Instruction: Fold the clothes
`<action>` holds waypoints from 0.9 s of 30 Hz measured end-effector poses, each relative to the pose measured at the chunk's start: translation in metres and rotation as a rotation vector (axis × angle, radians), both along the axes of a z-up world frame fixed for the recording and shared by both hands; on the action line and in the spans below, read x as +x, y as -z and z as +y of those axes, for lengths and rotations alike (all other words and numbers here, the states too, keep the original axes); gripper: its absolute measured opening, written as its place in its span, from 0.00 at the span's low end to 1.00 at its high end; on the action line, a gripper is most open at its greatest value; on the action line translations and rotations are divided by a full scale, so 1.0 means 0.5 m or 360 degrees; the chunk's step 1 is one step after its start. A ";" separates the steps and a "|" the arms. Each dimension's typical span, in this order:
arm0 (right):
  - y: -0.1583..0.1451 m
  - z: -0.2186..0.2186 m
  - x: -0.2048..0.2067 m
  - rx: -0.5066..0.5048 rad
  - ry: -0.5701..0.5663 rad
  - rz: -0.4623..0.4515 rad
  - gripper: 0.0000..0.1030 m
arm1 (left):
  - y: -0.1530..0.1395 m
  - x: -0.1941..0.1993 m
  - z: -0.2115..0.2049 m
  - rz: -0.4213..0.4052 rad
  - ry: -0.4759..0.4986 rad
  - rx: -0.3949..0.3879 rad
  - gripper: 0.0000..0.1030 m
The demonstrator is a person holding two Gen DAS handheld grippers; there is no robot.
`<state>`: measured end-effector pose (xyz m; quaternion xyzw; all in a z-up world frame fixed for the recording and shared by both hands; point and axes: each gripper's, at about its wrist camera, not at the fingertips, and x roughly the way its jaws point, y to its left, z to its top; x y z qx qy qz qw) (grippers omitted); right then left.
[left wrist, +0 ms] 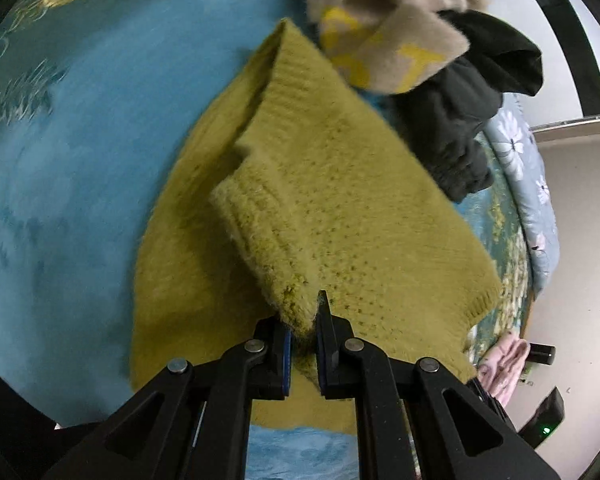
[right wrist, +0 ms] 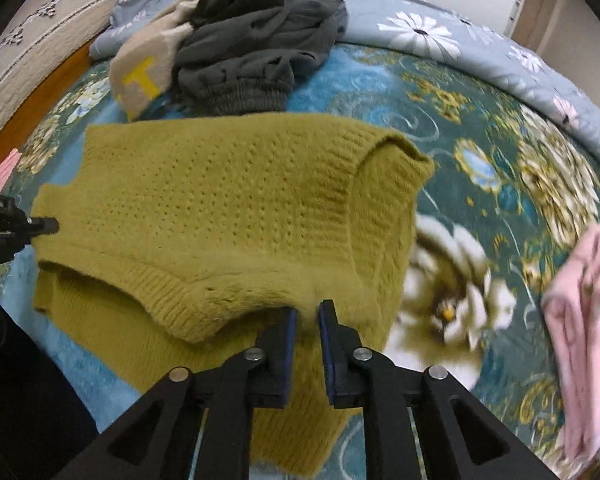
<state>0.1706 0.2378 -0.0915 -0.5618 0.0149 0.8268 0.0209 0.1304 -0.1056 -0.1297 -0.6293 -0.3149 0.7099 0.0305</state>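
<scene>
An olive-green knitted sweater (left wrist: 332,200) lies on a blue flowered blanket (left wrist: 80,160), with its upper layer lifted over the lower one. My left gripper (left wrist: 302,314) is shut on a ribbed corner of that lifted layer. In the right wrist view the same sweater (right wrist: 228,200) spreads across the blanket (right wrist: 480,120). My right gripper (right wrist: 307,312) is shut on its near fuzzy edge. The left gripper's tip (right wrist: 40,226) shows at the sweater's left edge.
A dark grey garment (right wrist: 252,44) and a beige one with yellow shapes (right wrist: 144,76) are piled behind the sweater. A pink garment (right wrist: 588,320) lies at the right. A grey daisy-print quilt (right wrist: 440,36) borders the blanket. The bed's edge and floor show at right (left wrist: 572,240).
</scene>
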 end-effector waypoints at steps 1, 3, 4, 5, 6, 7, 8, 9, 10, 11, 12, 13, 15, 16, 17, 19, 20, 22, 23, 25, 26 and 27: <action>-0.004 0.007 0.008 -0.0011 0.0032 0.0009 0.14 | -0.004 0.001 -0.002 0.0020 -0.0007 0.0004 0.09; -0.013 0.022 0.023 -0.0051 0.0097 0.0033 0.15 | -0.004 0.003 -0.008 0.0034 -0.0026 0.0020 0.10; -0.017 0.031 0.028 -0.0084 0.0127 0.0043 0.18 | 0.000 0.004 -0.012 0.0019 -0.0039 0.0036 0.10; -0.019 0.041 0.033 -0.0135 0.0165 0.0048 0.21 | 0.005 0.004 -0.015 0.0005 -0.0053 0.0052 0.10; -0.019 0.049 0.037 -0.0196 0.0199 0.0049 0.26 | 0.009 0.004 -0.019 -0.0009 -0.0066 0.0068 0.10; -0.015 0.053 0.039 -0.0277 0.0222 0.0042 0.27 | 0.014 0.004 -0.022 -0.0023 -0.0079 0.0084 0.10; -0.010 0.057 0.040 -0.0363 0.0242 0.0032 0.28 | 0.018 0.004 -0.026 -0.0037 -0.0093 0.0100 0.10; -0.005 0.060 0.042 -0.0450 0.0262 0.0022 0.28 | 0.023 0.005 -0.029 -0.0051 -0.0106 0.0116 0.10; 0.000 0.063 0.043 -0.0536 0.0282 0.0013 0.30 | 0.027 0.005 -0.033 -0.0066 -0.0119 0.0131 0.10; 0.007 0.066 0.043 -0.0609 0.0308 0.0003 0.31 | 0.032 0.005 -0.036 -0.0080 -0.0133 0.0147 0.11; 0.013 0.068 0.042 -0.0646 0.0334 -0.0009 0.34 | 0.034 0.008 -0.042 -0.0089 -0.0154 0.0160 0.14; 0.019 0.072 0.039 -0.0667 0.0372 -0.0026 0.35 | 0.035 0.011 -0.048 -0.0096 -0.0178 0.0172 0.17; 0.021 0.077 0.039 -0.0701 0.0418 -0.0025 0.35 | 0.029 0.024 -0.061 -0.0082 -0.0226 0.0194 0.29; 0.022 0.080 0.039 -0.0717 0.0438 -0.0022 0.35 | 0.025 0.031 -0.068 -0.0074 -0.0249 0.0205 0.31; 0.021 0.083 0.039 -0.0743 0.0452 -0.0017 0.35 | 0.022 0.037 -0.075 -0.0065 -0.0273 0.0216 0.33; 0.022 0.091 0.038 -0.0812 0.0485 -0.0012 0.35 | 0.013 0.047 -0.087 -0.0042 -0.0317 0.0221 0.34; 0.024 0.097 0.038 -0.0859 0.0515 -0.0015 0.35 | 0.009 0.050 -0.091 -0.0026 -0.0335 0.0211 0.36; 0.032 0.108 0.038 -0.0983 0.0601 -0.0013 0.35 | 0.008 0.043 -0.085 -0.0041 -0.0326 0.0190 0.37; 0.040 0.111 0.037 -0.1041 0.0646 -0.0023 0.35 | 0.009 0.037 -0.076 -0.0060 -0.0291 0.0175 0.37; 0.055 0.116 0.032 -0.1139 0.0729 -0.0053 0.36 | 0.007 0.034 -0.068 -0.0069 -0.0272 0.0144 0.37; 0.063 0.118 0.029 -0.1188 0.0771 -0.0069 0.37 | 0.006 0.033 -0.065 -0.0071 -0.0266 0.0129 0.37; 0.069 0.118 0.027 -0.1206 0.0796 -0.0082 0.37 | 0.005 0.032 -0.062 -0.0073 -0.0260 0.0114 0.37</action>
